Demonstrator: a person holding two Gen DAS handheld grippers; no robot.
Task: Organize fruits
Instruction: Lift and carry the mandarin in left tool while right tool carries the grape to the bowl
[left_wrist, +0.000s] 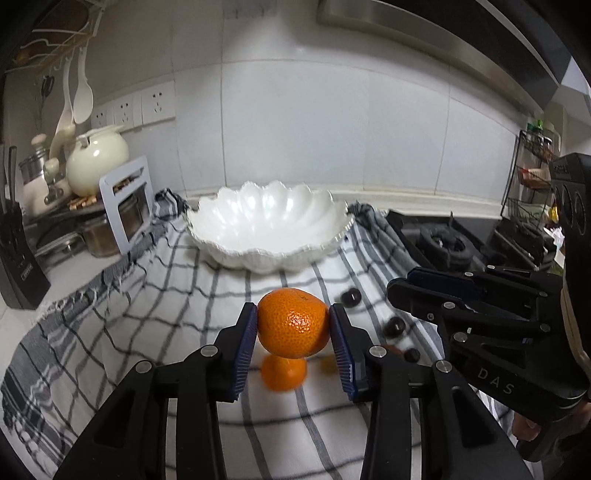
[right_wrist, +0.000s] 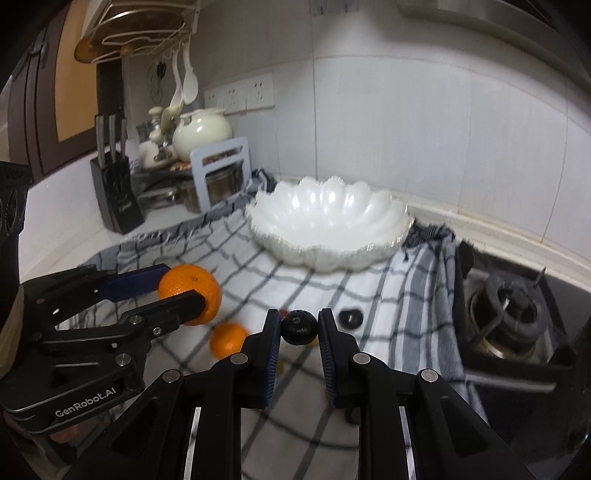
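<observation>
Both grippers loaded, both clear of the cloth.

L gripper (left_wrist: 293, 334): blue pads clamped on a round orange mandarin w/ pebbled skin (left_wrist: 293, 325), one pad each side, fruit held above the grey-and-white checked cloth (left_wrist: 147, 295) that covers the tabletop.

R gripper (right_wrist: 298, 328): jaws nearly together, clamped on a small dark, near-black ribbed round fruit (right_wrist: 298, 328), also off the cloth.

Target, judged: white scalloped glossy bowl (left_wrist: 271, 225), empty, sitting at the far edge of the cloth, close to the tiled wall.

Key relation: bowl lies straight ahead of and beyond both grippers. From L wrist view it is dead centre above the mandarin; from R wrist view it is ahead and slightly right. Neither clearly nearer. Grippers side by side, L one to the left, so fwd travel is roughly parallel; watch for crowding over the rim.

Left on cloth: second orange mandarin (right_wrist: 227, 339) near the front edge, under/between the grippers; several more small dark fruits (left_wrist: 350, 297) to the right, toward the black gas hob burner (right_wrist: 506, 310).
</observation>
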